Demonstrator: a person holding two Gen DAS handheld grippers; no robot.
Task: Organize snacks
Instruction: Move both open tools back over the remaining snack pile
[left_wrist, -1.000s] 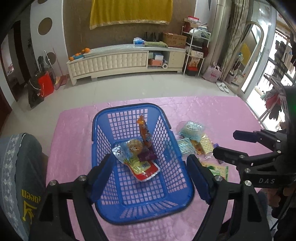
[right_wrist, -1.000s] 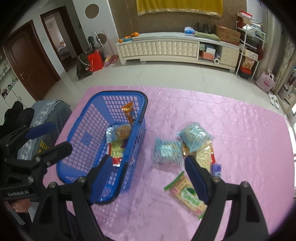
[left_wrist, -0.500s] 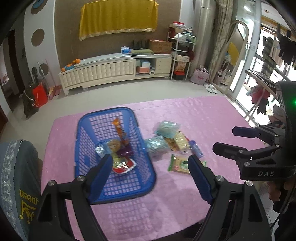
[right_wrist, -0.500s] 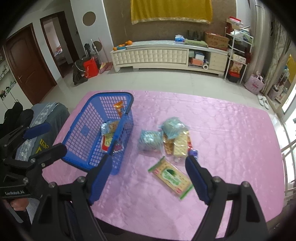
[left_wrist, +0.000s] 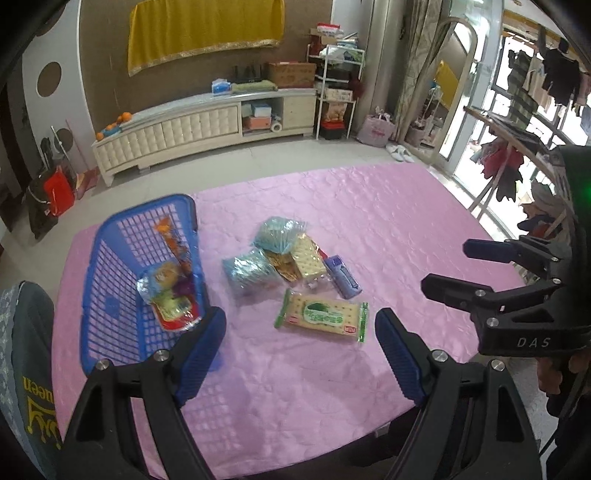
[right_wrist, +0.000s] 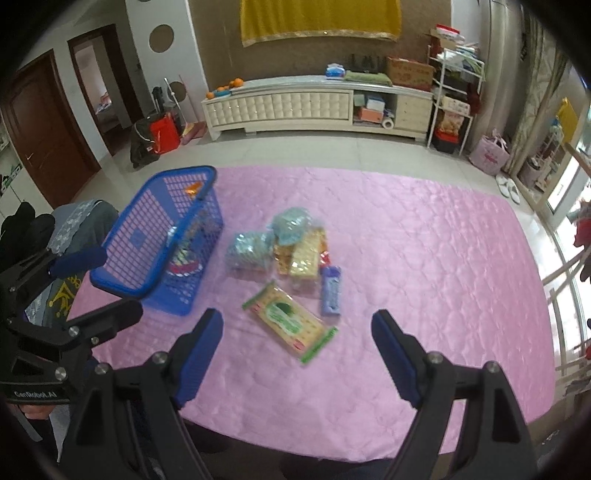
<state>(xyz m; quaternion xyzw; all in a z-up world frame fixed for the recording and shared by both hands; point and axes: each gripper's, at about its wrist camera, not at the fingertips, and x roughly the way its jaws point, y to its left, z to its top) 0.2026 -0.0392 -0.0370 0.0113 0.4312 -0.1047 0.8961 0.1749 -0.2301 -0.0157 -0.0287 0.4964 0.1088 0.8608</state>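
Note:
A blue plastic basket stands on the left of the pink table and holds several snack packs. Loose snacks lie right of it: a green cracker pack, a light blue bag, another blue bag, yellow cracker packs and a small purple pack. My left gripper is open and empty, above the table's near edge, just short of the green pack. My right gripper is open and empty, near the same pack.
The pink quilted table ends close below both grippers. A chair with a grey cover stands at the table's left side. A white cabinet and shelves stand across the floor.
Both grippers have pulled back and up from the basket and swung right. The loose snacks now lie ahead of them. Both stay open; nothing on the table has moved.

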